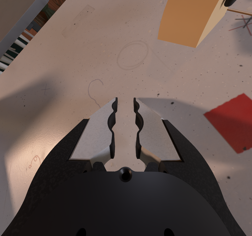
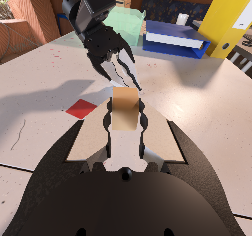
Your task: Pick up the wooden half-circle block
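Smooth, matt tan wood: the half-circle block (image 2: pixel 124 109) sits between the right gripper (image 2: pixel 125 99)'s ribbed black pads, backed by pale grainy finger plates in a rough-textured black shell. Beneath the gripper, the bench (image 2: pixel 190 120) is speckled, softly glossy laminate; a glossy yellow binder (image 2: pixel 223 24) stands far ahead-right.

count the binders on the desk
2. A blue binder lies flat at the far edge of the table; a yellow binder leans beside it on the right. Others may be out of view.
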